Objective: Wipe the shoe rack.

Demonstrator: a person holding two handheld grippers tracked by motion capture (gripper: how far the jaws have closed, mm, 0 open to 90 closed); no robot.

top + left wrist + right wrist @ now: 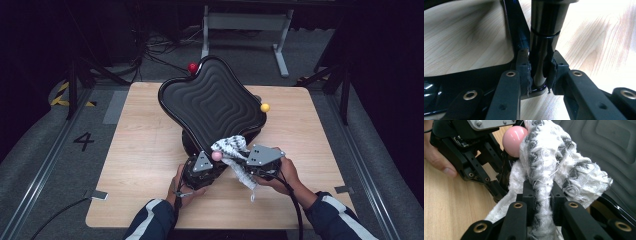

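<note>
The tilted black ridged seat [212,102] is steadied on the worktop [140,150] by its post [544,45], clamped in the left hand-held gripper [540,71], while the patterned cloth [554,165], pinched in the right hand-held gripper [541,195], is held at its near edge, wiping seemingly barely begun.

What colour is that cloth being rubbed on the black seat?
The cloth is white with grey-black woven patches; the right gripper view shows it best.
</note>
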